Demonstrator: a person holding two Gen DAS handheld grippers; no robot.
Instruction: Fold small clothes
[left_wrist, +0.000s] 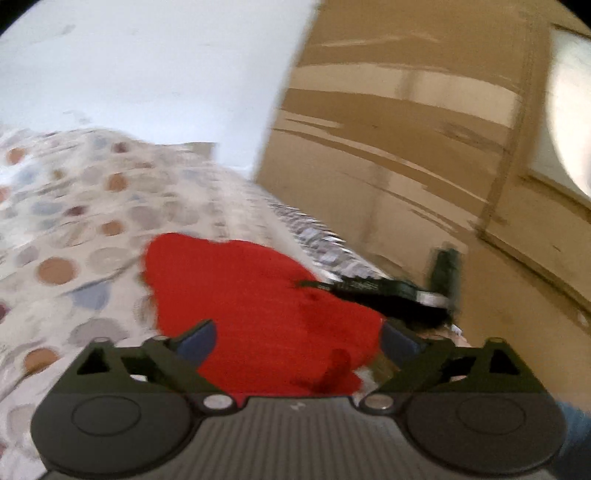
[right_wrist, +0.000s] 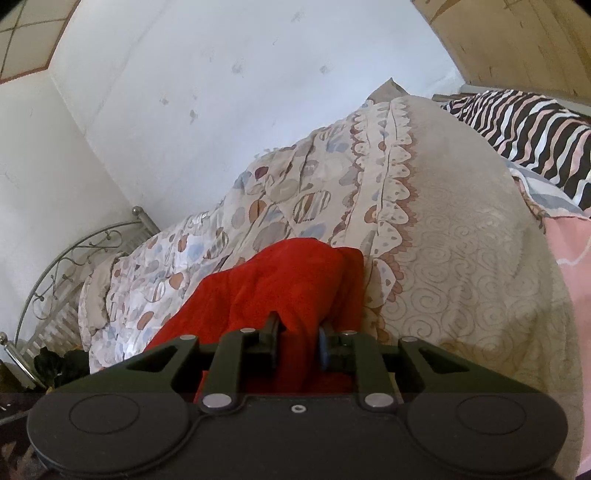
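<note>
A small red garment (left_wrist: 258, 306) lies on a patterned bedspread (left_wrist: 74, 229). My left gripper (left_wrist: 297, 338) is open, its blue-padded fingers spread wide just above the garment's near part, holding nothing. This view is blurred by motion. In the right wrist view my right gripper (right_wrist: 298, 345) is shut on a bunched fold of the red garment (right_wrist: 280, 280), which trails forward and left over the bedspread (right_wrist: 258, 206). The right gripper also shows in the left wrist view (left_wrist: 373, 291) at the garment's right edge.
A brown wooden wardrobe (left_wrist: 424, 129) stands right of the bed. A white wall (right_wrist: 221, 92) is behind it. A metal bed frame (right_wrist: 74, 251) curves at the left. A beige swirl-patterned cover (right_wrist: 461, 240) and a striped pillow (right_wrist: 535, 140) lie at the right.
</note>
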